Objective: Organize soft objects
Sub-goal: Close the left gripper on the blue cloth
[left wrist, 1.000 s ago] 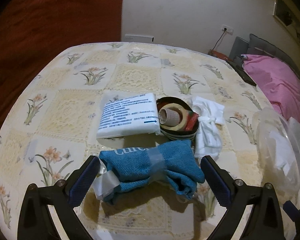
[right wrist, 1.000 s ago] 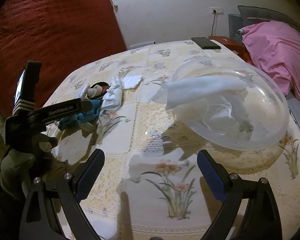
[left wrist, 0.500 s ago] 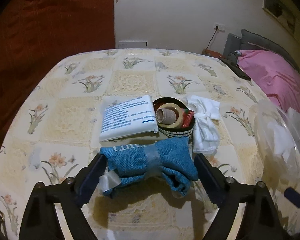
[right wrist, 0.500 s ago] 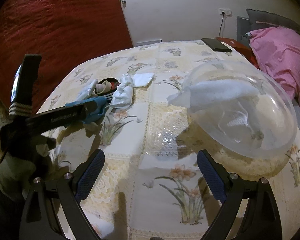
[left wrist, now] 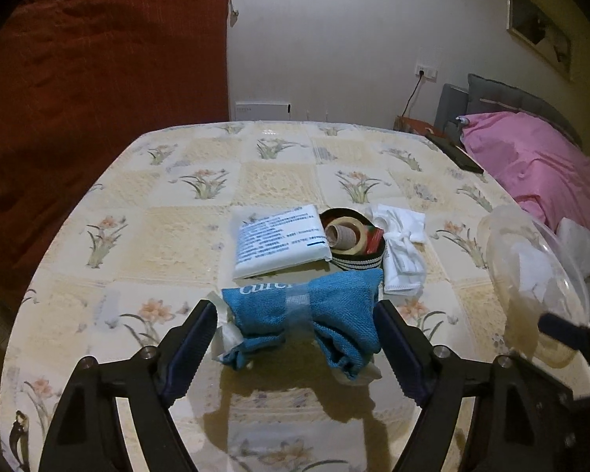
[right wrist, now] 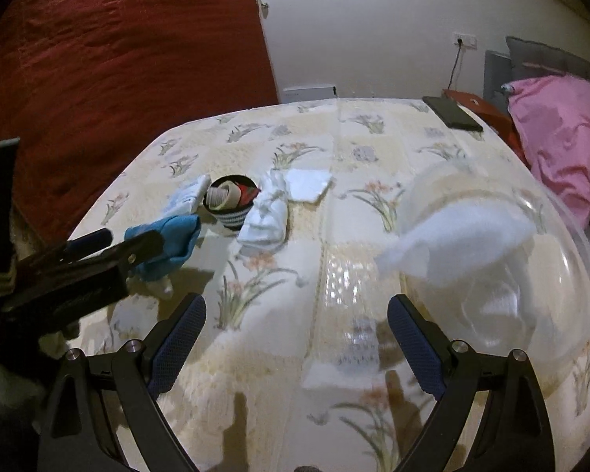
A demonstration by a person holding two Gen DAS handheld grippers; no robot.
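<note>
Left gripper (left wrist: 295, 338) has its blue textured pads closed in on a rolled blue woven cloth (left wrist: 306, 310), one pad at each end of the bundle, and the cloth hangs clear of the tabletop with its shadow below. It's a coarse knit, banded round the middle with clear tape, white lettering along its top edge, a scrap of white wrapping poking out at the nine o'clock end. In the right wrist view that same left gripper reaches in from nine o'clock, roughly level, the cloth bunched at its tip.

Beyond the bundle, towards twelve o'clock, a flat white plastic packet (left wrist: 279, 238) printed in blue text lies on the glossy floral tablecloth (left wrist: 157, 236). Touching its three o'clock edge is a small round black-and-white striped pot (left wrist: 356, 261) holding a tape roll and something red. Just beside that, a crumpled white fabric piece (left wrist: 403, 253), soft and knotted.

Right gripper (right wrist: 297, 346) hovers with its fingers spread wide, nothing between them, angled down over the table. At its two o'clock sits a big clear plastic bowl (right wrist: 531, 314), smooth and domed, with a white soft cloth (right wrist: 460, 244) draped over the near rim and more white material inside. A dark phone (right wrist: 452, 118) lies at the far table edge, and pink bedding (right wrist: 566, 141) beyond it.
</note>
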